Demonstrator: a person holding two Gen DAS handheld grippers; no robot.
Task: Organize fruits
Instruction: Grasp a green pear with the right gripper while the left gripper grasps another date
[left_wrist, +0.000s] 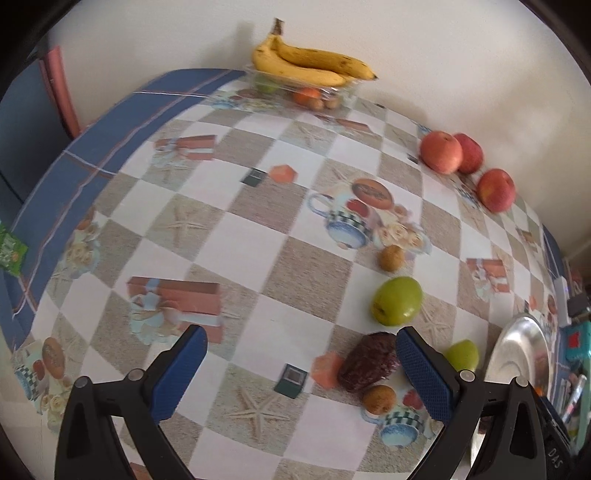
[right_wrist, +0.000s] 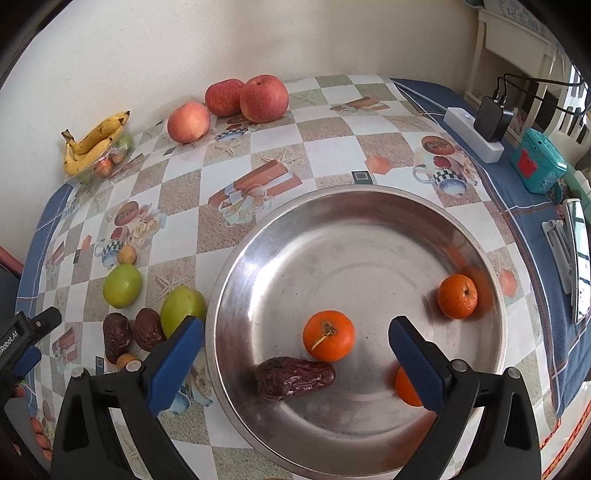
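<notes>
My right gripper (right_wrist: 295, 354) hangs open over a round metal plate (right_wrist: 258, 240). On the plate below it lie a dark red date (right_wrist: 295, 376) and an orange (right_wrist: 328, 335), both free of the pads. A second orange (right_wrist: 457, 296) rests near the plate's right rim, and a third (right_wrist: 406, 386) is half hidden behind my right finger. My left gripper (left_wrist: 301, 369) is open above the tablecloth, with another date (left_wrist: 369, 360) just inside its right finger (left_wrist: 421, 373). Around it lie two green fruits (left_wrist: 397, 301) (left_wrist: 461, 354) and small brown fruits (left_wrist: 378, 398).
Three red apples (right_wrist: 264, 98) sit by the back wall. Bananas (right_wrist: 92, 144) lie on a clear box of fruit in the corner. A power strip (right_wrist: 472, 136), a teal box (right_wrist: 537, 166) and a white device (right_wrist: 578, 258) line the table's right side. A green packet (left_wrist: 9, 251) lies at the left edge.
</notes>
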